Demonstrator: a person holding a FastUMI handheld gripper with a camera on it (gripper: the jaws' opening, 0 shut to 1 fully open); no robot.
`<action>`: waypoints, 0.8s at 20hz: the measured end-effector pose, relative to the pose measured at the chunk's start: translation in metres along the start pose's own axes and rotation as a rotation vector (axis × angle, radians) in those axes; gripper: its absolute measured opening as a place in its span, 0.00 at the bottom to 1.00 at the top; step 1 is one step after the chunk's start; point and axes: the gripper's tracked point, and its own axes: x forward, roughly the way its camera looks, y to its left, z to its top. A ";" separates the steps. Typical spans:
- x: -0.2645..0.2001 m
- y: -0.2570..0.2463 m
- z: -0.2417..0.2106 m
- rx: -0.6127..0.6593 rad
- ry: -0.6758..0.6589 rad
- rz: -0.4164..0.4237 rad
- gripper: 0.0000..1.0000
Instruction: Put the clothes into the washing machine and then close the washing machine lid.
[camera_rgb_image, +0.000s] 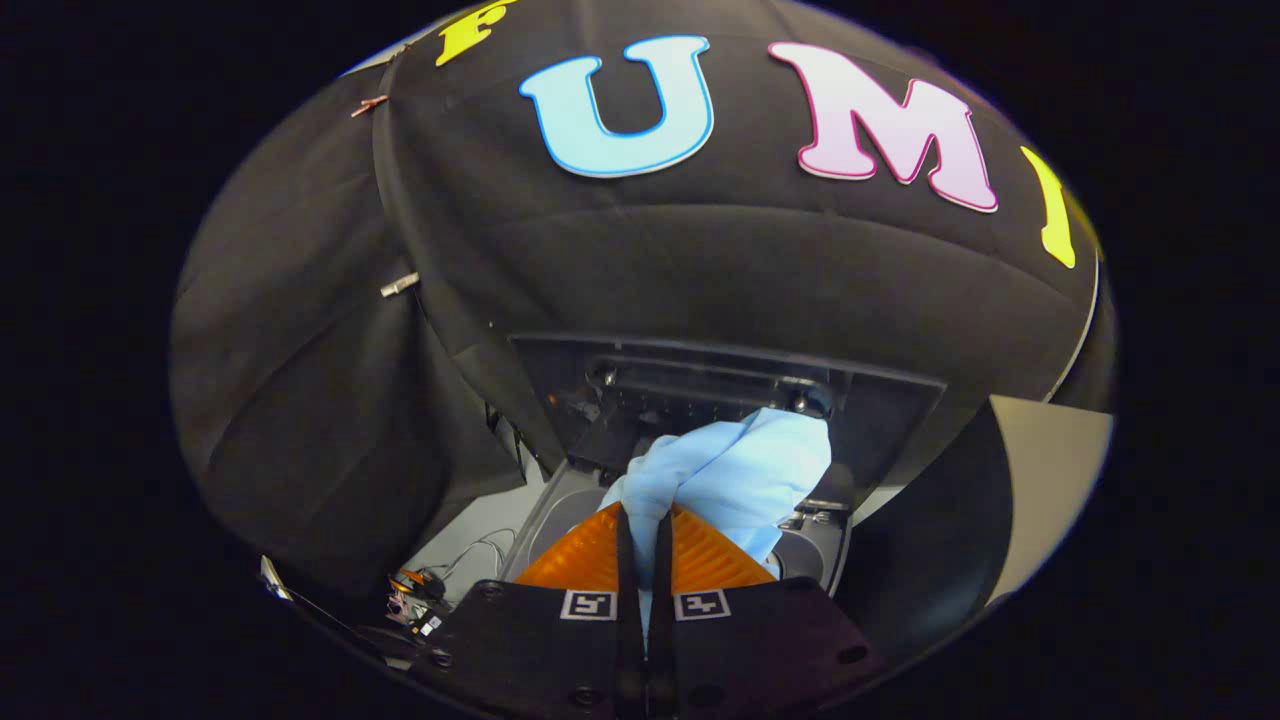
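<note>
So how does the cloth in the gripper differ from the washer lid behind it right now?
The light blue cloth is soft and bunched in folds; the washing machine lid is a dark, rigid, flat panel. The cloth is pinched between the fingers of the gripper, while the lid stands raised beyond them, untouched. The cloth hangs over the machine's opening; the lid leans back against the booth wall. Both sit just ahead of the gripper.

- The raised lid (880, 420) stands upright at 12 o'clock beyond the fingers (600, 555), walling off the far side.
- Light blue cloth (740, 470), pinched between the fingers, bunches ahead and hides most of the washing machine's opening (560, 510).
- Cables (470, 555) lie at 9 o'clock.
</note>
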 end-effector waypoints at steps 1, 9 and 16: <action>0.007 -0.001 -0.008 -0.009 0.008 -0.002 0.06; 0.076 -0.012 -0.078 -0.009 0.105 -0.034 0.06; 0.098 -0.019 -0.109 0.016 0.176 -0.048 0.27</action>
